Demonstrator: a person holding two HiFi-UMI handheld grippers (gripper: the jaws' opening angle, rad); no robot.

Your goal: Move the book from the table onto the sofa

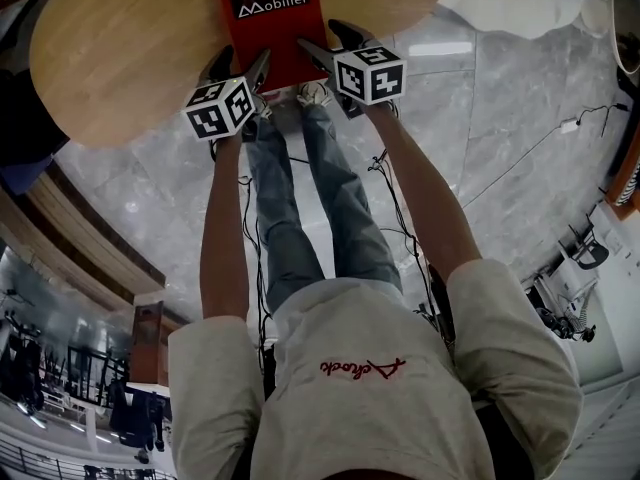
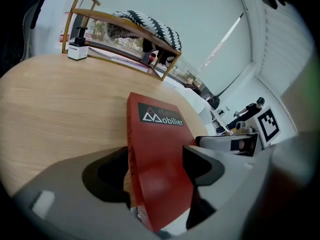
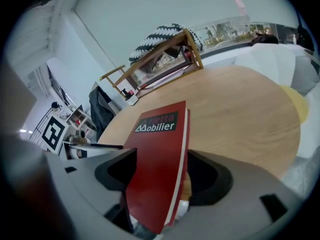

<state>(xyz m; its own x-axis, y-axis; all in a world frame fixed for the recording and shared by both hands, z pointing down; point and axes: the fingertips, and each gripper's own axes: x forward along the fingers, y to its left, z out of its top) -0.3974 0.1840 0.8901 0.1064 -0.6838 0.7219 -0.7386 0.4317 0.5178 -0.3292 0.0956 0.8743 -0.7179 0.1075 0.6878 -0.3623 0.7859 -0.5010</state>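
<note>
– Wood is showing under everything here; what is it?

– A pale, round-edged wooden table [image 1: 120,48] is standing on a floor of glossy grey marble tiles [image 1: 500,148], with thin dark cables [image 1: 590,118] trailing across them. A white upholstered seat [image 3: 295,69] with a yellow cushion [image 3: 299,104] is sitting just past the table's far side. A wooden-framed chair draped in a black-and-white zigzag throw [image 2: 150,26] is standing by a long window.

– And where is the task's thing lying?

– The flat red hardcover book [image 1: 270,18] is lying on the table at its near edge, in front of the person's jeans-clad legs [image 1: 300,208].

– Are the grippers clamping it?

– No. The left gripper [image 1: 243,63] is straddling the book's near left corner and the right gripper [image 1: 325,40] its near right corner. Both are standing with jaws spread wide, and a gap is showing beside the cover in each gripper view, so nothing is being squeezed.

– Is any writing showing?

– The cover's black label is reading "Mobilier" in white, with a white triangle mark; the red letters above it are coming out too dim to read. Red script is running across the person's pale shirt [image 1: 360,368], but I cannot make it out.
</note>
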